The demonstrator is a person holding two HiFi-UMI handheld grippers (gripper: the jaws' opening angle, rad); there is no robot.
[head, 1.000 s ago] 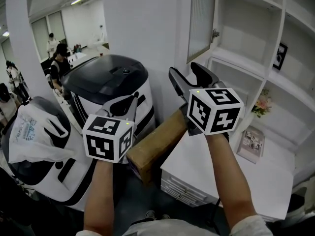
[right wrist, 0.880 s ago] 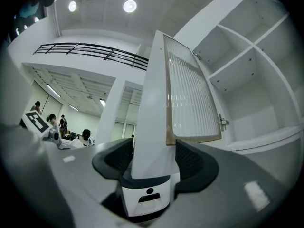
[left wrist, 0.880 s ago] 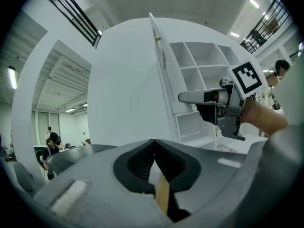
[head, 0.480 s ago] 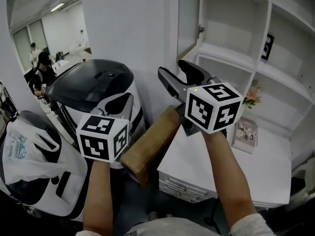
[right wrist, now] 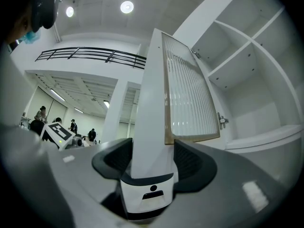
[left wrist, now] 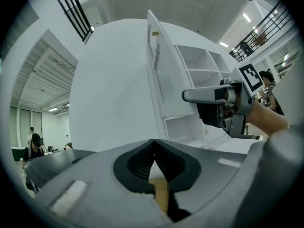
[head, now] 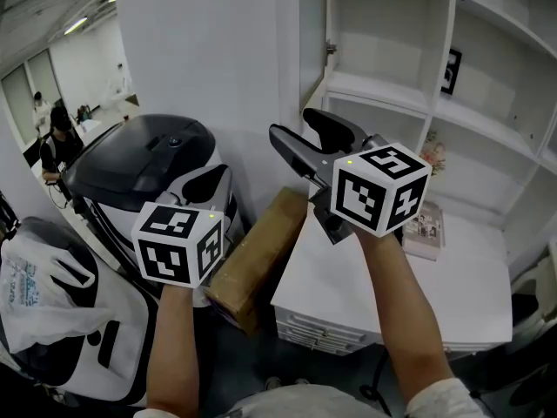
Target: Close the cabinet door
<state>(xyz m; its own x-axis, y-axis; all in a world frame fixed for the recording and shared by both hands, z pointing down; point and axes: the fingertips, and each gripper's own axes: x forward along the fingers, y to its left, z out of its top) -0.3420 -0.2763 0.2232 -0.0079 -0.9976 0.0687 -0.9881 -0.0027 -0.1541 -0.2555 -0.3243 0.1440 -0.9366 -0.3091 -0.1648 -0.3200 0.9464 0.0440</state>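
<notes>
Only the viewpoint has drifted: right gripper (head: 294,127), jaws apart and empty, remains short of the ribbed cabinet door (head: 312,33), open far above; left gripper (head: 213,179) jaws closed on nothing, so closing hasn't begun

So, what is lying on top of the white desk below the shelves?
Only a thin booklet shows on the white desk, near its back edge. The right gripper and the forearm cover its left part, so anything there cannot be seen.
</notes>
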